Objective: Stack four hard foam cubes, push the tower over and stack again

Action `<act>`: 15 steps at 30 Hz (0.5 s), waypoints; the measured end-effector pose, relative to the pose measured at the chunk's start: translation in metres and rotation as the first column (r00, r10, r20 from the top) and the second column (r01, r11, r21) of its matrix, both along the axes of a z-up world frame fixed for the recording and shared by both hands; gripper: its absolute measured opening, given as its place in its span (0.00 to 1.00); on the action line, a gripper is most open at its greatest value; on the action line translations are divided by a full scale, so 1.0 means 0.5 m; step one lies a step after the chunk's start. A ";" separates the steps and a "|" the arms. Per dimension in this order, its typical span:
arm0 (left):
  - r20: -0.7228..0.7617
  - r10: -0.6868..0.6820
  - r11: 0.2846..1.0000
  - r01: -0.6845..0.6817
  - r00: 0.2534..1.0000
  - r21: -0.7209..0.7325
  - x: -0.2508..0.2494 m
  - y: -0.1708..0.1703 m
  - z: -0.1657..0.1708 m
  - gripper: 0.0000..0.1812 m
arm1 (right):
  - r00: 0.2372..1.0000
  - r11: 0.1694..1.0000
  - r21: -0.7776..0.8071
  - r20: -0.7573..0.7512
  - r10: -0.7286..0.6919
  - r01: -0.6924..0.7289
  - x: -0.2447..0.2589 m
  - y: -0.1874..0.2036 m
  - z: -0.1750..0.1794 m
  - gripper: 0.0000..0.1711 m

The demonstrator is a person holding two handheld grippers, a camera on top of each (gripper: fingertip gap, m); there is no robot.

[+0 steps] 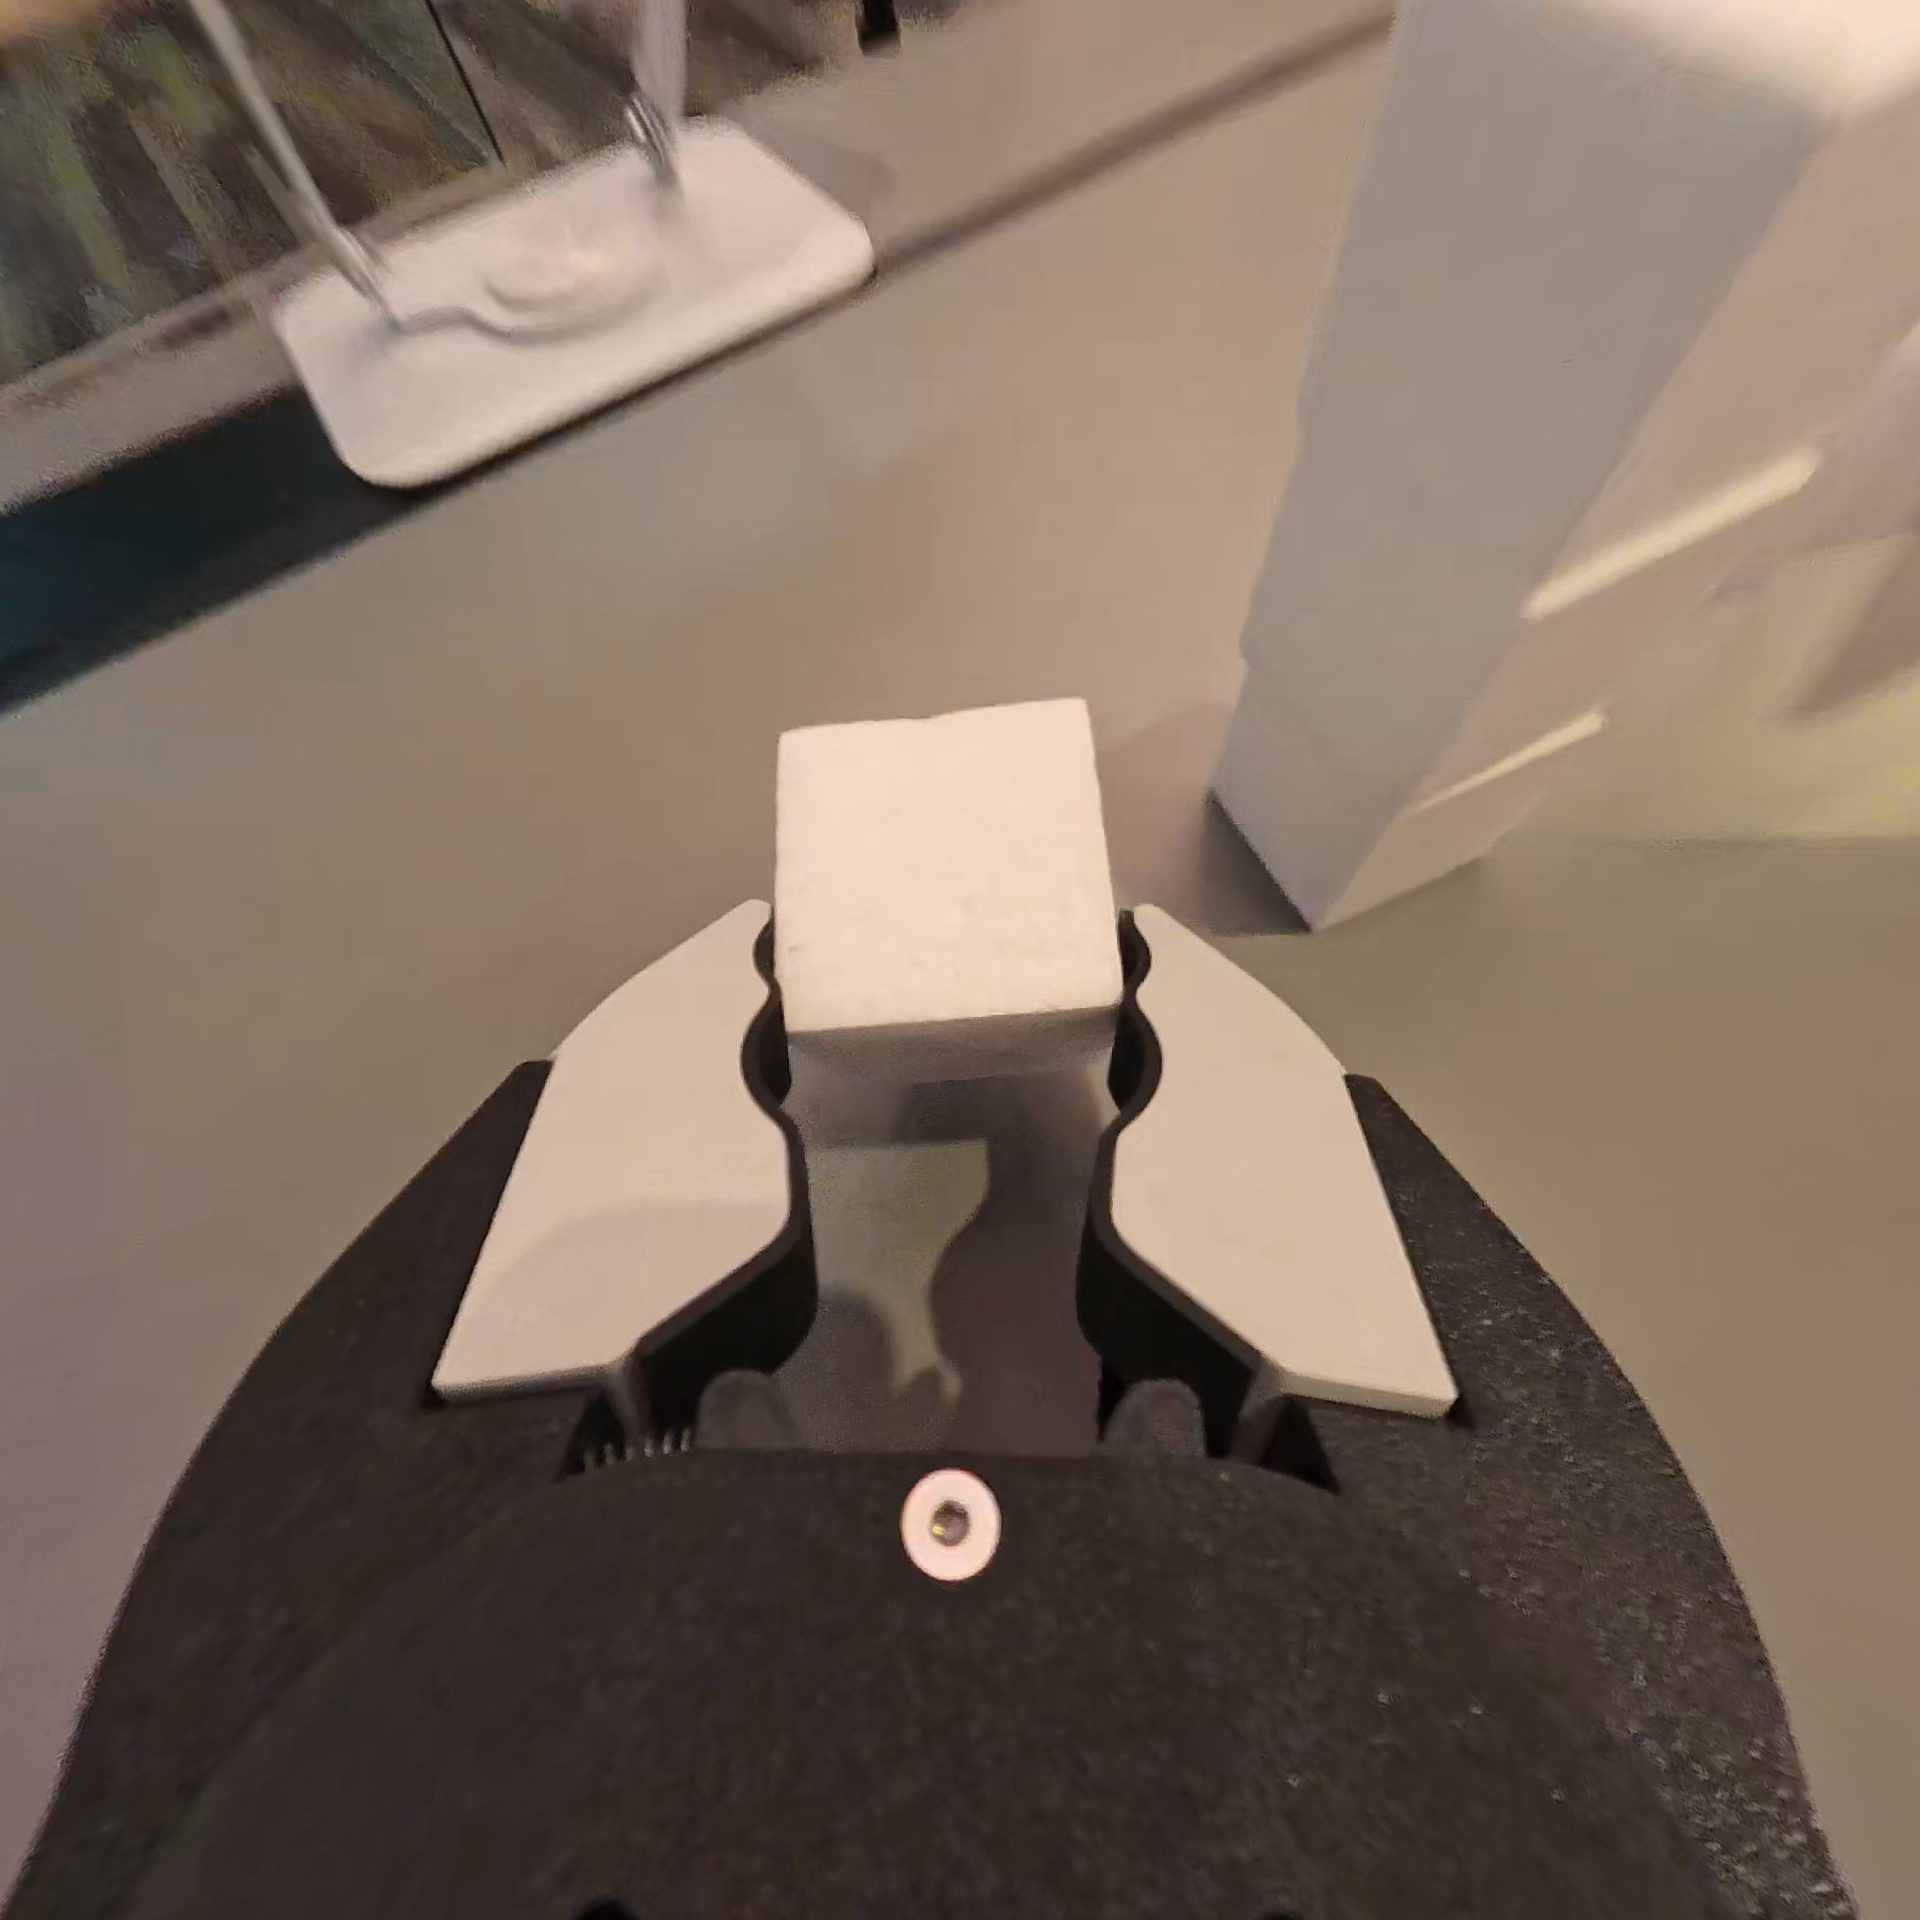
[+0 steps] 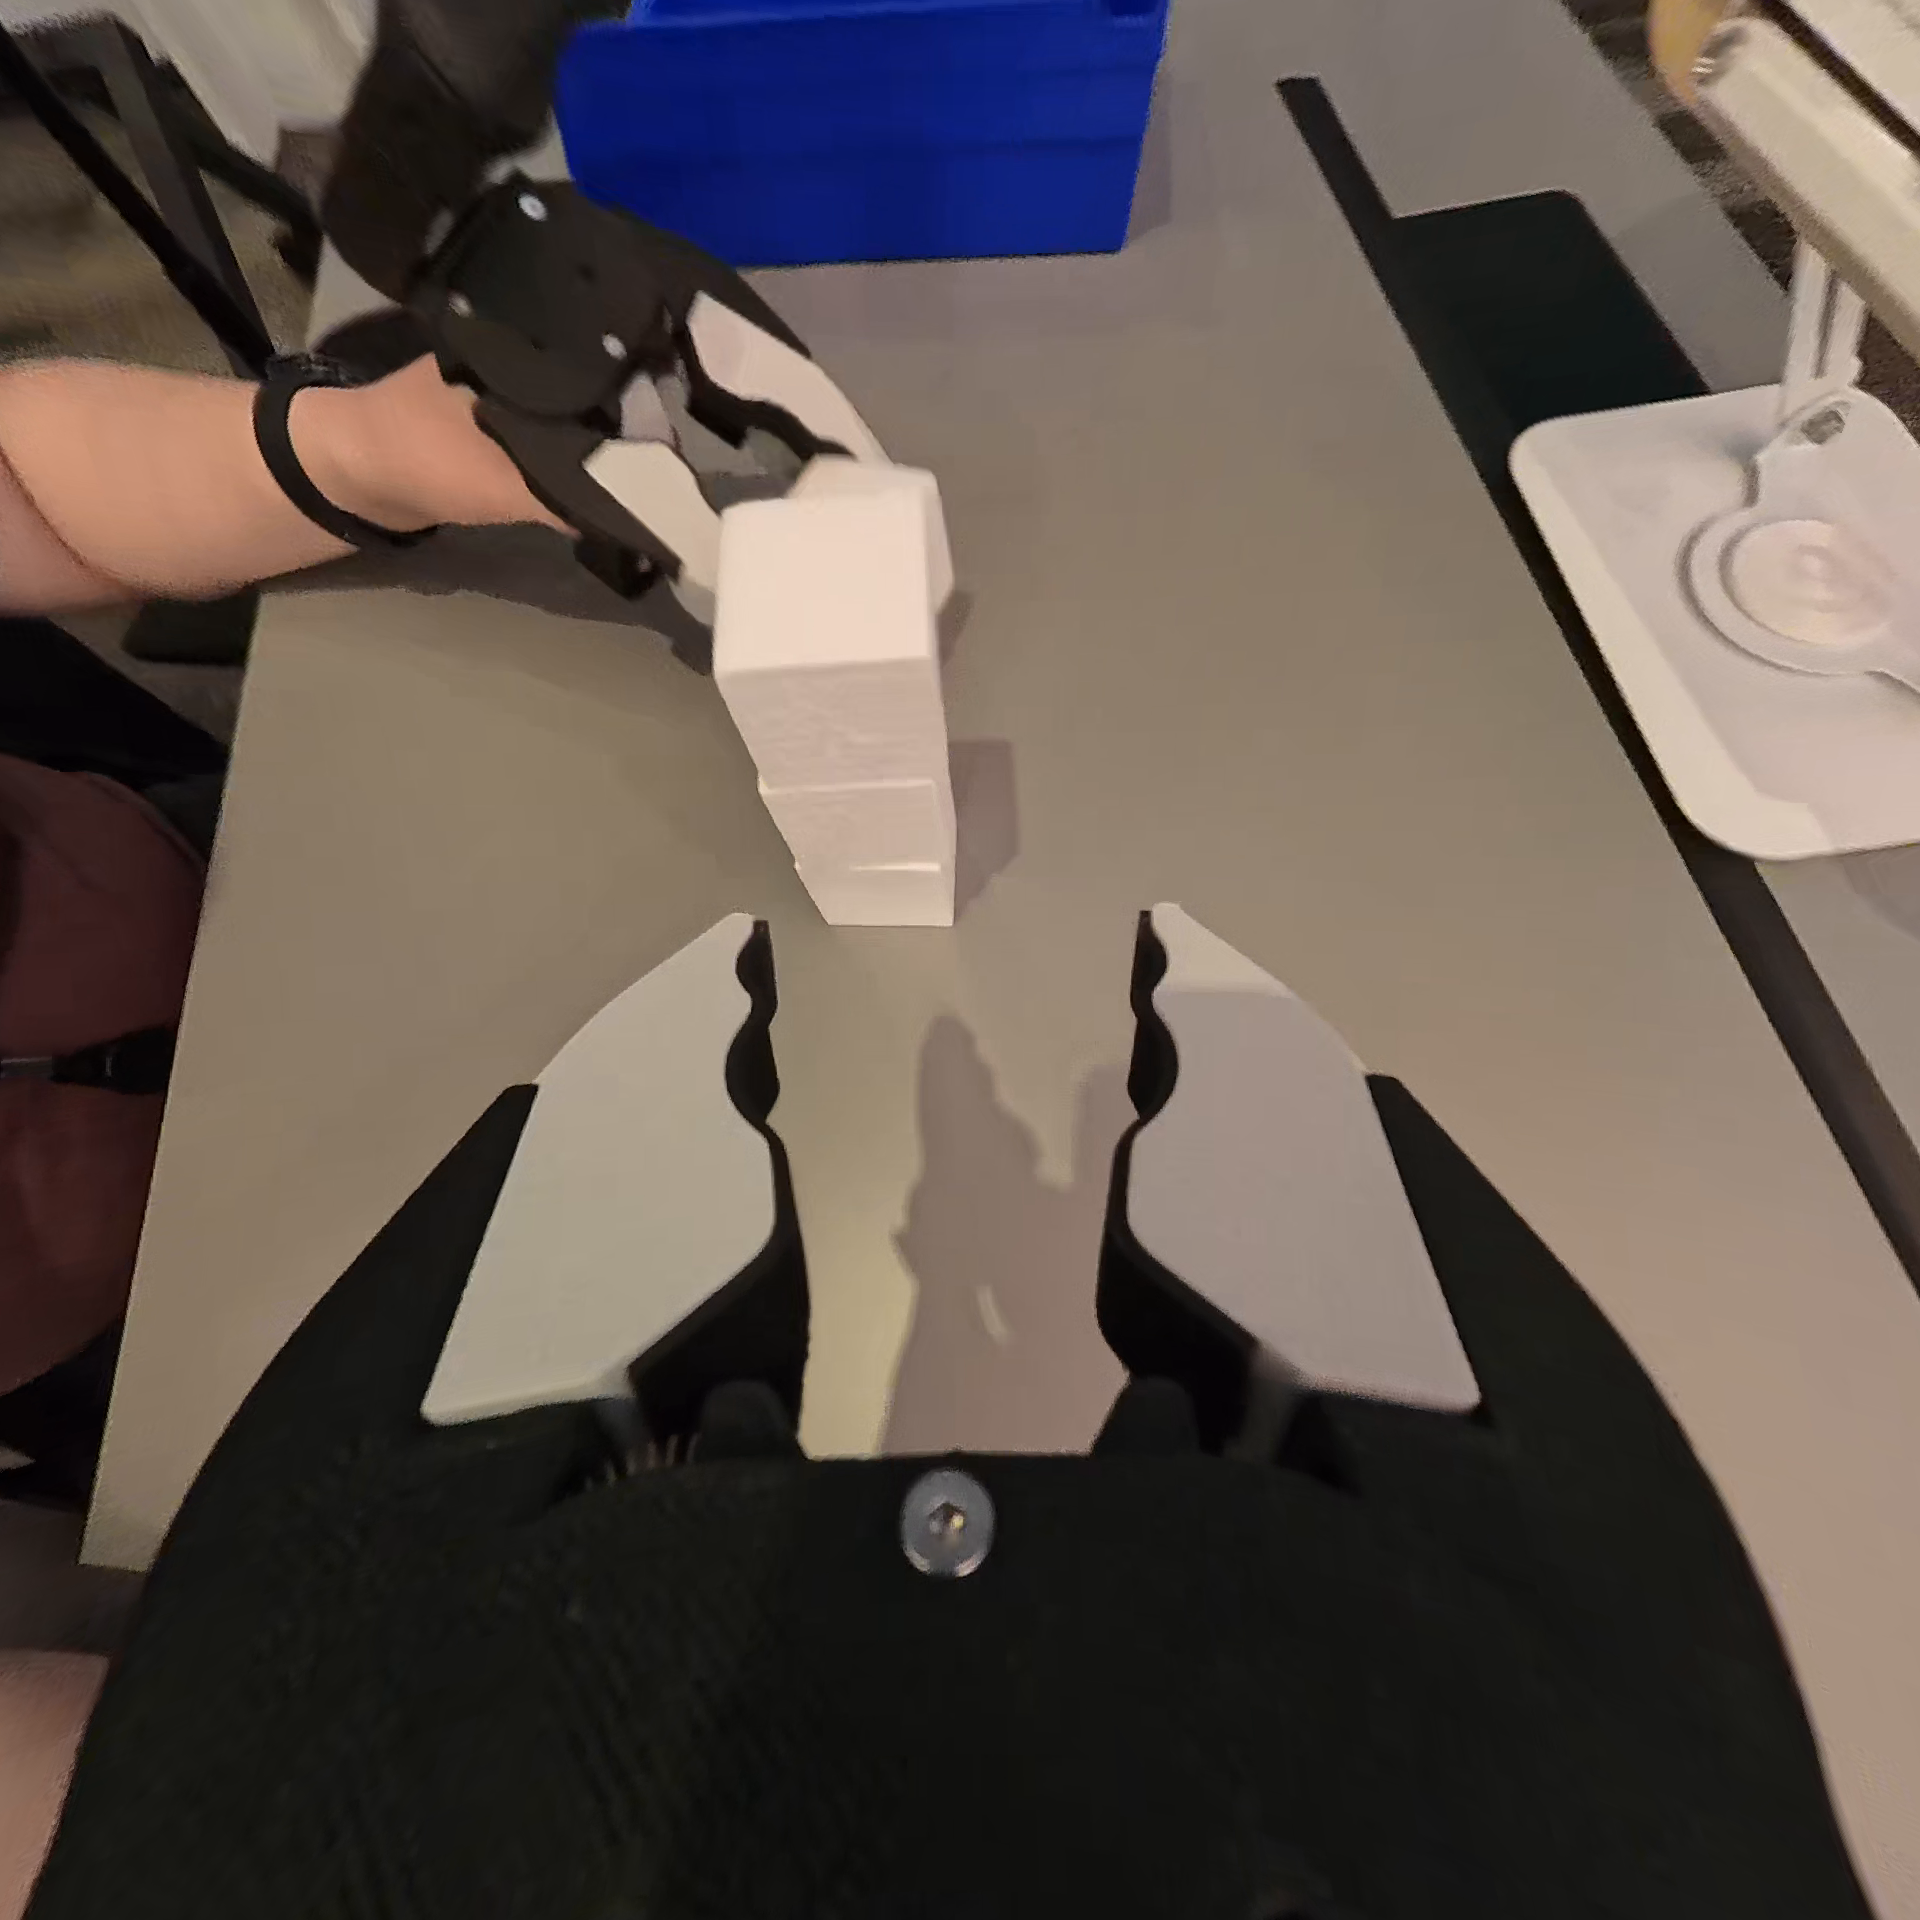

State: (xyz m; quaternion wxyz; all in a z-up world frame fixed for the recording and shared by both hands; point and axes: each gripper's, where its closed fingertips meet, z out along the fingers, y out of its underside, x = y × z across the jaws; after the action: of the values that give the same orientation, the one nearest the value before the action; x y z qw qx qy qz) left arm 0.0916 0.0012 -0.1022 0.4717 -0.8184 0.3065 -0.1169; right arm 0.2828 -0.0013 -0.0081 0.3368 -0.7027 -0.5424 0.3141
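Nearest the lens, right gripper spread wide and empty, low over the grey counter, just short of the white foam tower. Three stacked cubes visible in the tower, upright on the counter. At the tower's top, left gripper clenched on the top cube, seated on the stack or just above it — cannot tell. Behind the tower, at the counter's far edge, blue bin, contents out of sight. Right of the tower, well apart, white stand base.
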 end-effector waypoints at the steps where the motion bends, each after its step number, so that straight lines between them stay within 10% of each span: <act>1: 0.039 -0.007 0.999 0.005 0.999 0.032 -0.008 -0.001 0.038 0.33 | 0.999 1.000 -0.024 -0.035 -0.018 0.017 0.019 0.007 0.000 0.39; 7: 0.130 -0.337 0.931 0.310 0.932 0.194 0.043 -0.041 0.267 0.33 | 0.913 0.985 -0.140 -0.379 -0.151 0.104 0.107 0.086 -0.015 0.25; 11: -0.036 -0.642 0.746 0.634 0.766 0.203 0.130 -0.078 0.306 0.33 | 0.713 0.949 -0.186 -0.626 -0.315 0.257 0.161 0.156 -0.024 0.22; 15: -0.079 -0.759 0.636 0.762 0.646 0.121 0.186 -0.076 0.295 0.33 | 0.720 0.930 -0.123 -0.600 -0.349 0.348 0.175 0.172 -0.026 0.22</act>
State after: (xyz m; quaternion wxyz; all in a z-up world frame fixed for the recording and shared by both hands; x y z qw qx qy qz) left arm 0.1845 -0.0369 0.0452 0.4330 -0.5784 0.6348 -0.2737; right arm 0.3700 0.0847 -0.0212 0.5464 -0.6520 -0.2618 0.4559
